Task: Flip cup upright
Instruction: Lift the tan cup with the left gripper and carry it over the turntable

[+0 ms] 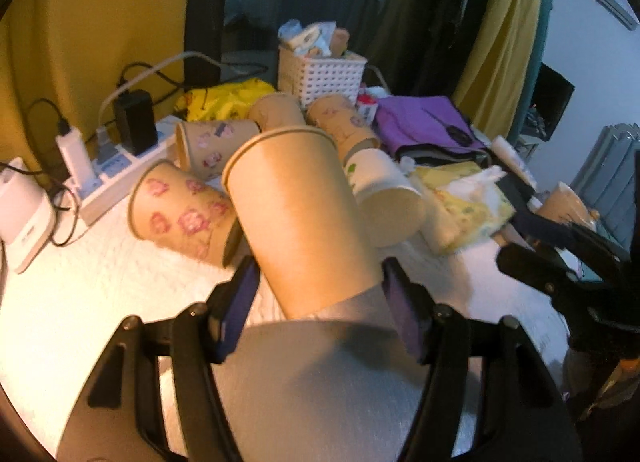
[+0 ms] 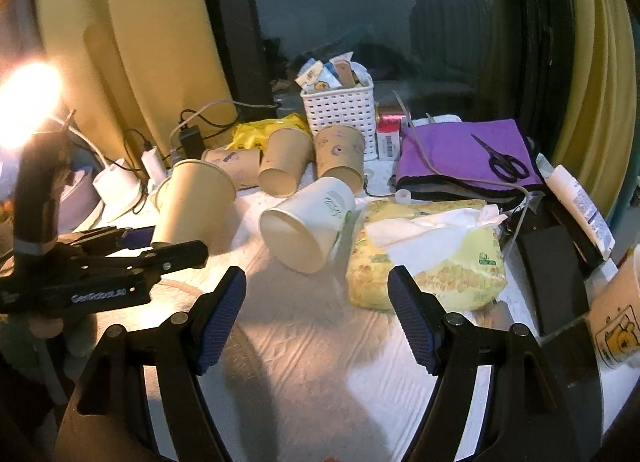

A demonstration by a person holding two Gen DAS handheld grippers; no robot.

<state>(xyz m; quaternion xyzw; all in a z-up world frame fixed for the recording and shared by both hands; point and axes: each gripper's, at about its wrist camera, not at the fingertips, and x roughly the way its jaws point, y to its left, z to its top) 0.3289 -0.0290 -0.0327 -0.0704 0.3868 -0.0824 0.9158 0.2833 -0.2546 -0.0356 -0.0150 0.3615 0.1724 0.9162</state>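
Observation:
My left gripper (image 1: 320, 286) is shut on a plain brown paper cup (image 1: 296, 213), gripping it near its base, with the rim pointing up and away. In the right wrist view the same cup (image 2: 192, 201) stands close to upright above the table, held by the left gripper (image 2: 140, 246). My right gripper (image 2: 316, 318) is open and empty above the white cloth. A white cup with green print (image 2: 308, 221) lies on its side just ahead of it. Several other brown cups (image 2: 284, 161) lie tipped over behind.
A white basket (image 2: 340, 113) stands at the back. A tissue pack (image 2: 428, 254) lies right of the white cup. A purple cloth with scissors (image 2: 504, 161) is at the right. A power strip with chargers (image 1: 108, 165) lies at the left.

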